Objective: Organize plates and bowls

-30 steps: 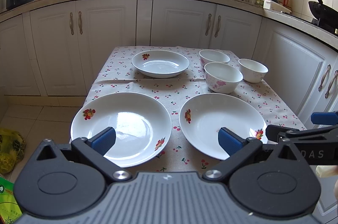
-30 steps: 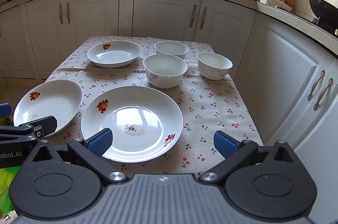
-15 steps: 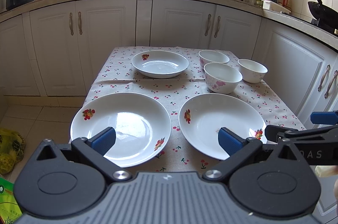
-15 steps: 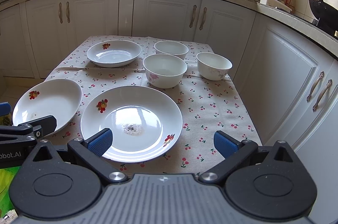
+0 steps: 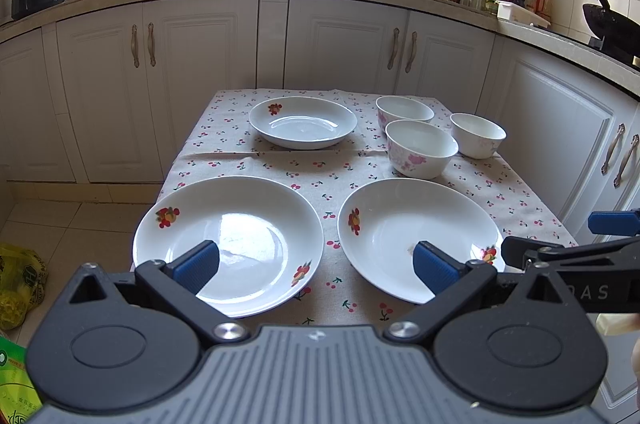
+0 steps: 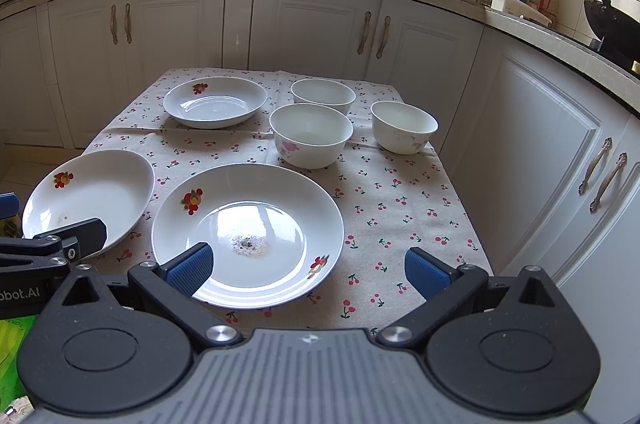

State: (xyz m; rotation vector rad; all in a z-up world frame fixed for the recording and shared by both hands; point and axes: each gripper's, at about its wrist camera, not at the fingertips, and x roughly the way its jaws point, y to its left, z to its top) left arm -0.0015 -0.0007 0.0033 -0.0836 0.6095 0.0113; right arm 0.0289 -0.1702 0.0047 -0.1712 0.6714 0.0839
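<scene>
Left tool [image 5: 316, 266]: jaws spread wide, empty, low centre of the left wrist frame. Its left pad overlaps the near-left plate [image 5: 228, 244]; its right pad overlaps the near-right plate [image 5: 416, 236]. Contact with either cannot be told.

Right tool [image 6: 310, 268]: jaws spread wide, empty. Its left pad overlaps the near-right plate [image 6: 248, 232], which has dark specks at its middle; its right pad is over bare cherry-print cloth [image 6: 400, 208].

Far plate [image 5: 303, 122] sits upper centre on the worktop. Three bowls upper right: front bowl [image 5: 421, 149], back bowl [image 5: 404, 110], right bowl [image 5: 478, 135]. Front and back bowls appear close together; right bowl apart.
</scene>
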